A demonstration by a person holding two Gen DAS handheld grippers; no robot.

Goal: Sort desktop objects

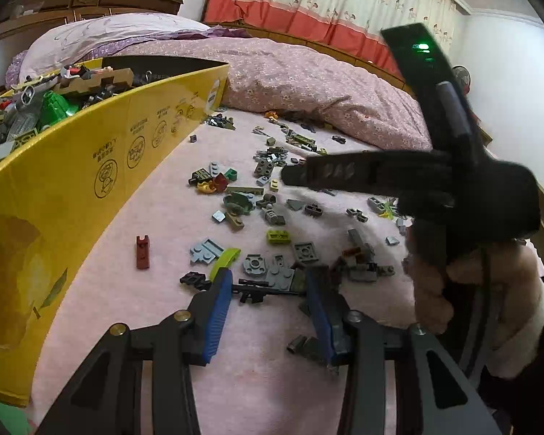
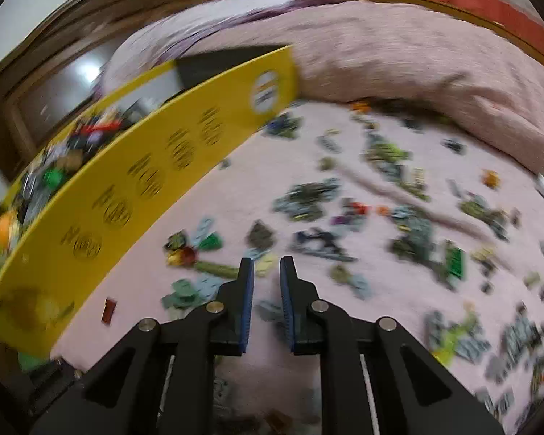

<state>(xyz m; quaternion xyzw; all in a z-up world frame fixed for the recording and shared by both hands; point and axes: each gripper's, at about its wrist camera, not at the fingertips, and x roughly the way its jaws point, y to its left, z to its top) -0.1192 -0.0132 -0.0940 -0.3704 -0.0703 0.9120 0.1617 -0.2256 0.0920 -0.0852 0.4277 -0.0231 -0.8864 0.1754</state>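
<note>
The left gripper (image 1: 268, 301) stands half open and empty, low over the pink bedsheet (image 1: 170, 224), with a black toy rifle (image 1: 257, 288) lying on the sheet between its fingers. The right gripper (image 2: 266, 290) is almost shut and holds nothing. Further on, small bricks (image 1: 272, 195) lie scattered across the sheet, right of the yellow box (image 1: 90, 166) at its left edge. They look light, stiff and smooth; I would pinch one on its flat sides.
</note>
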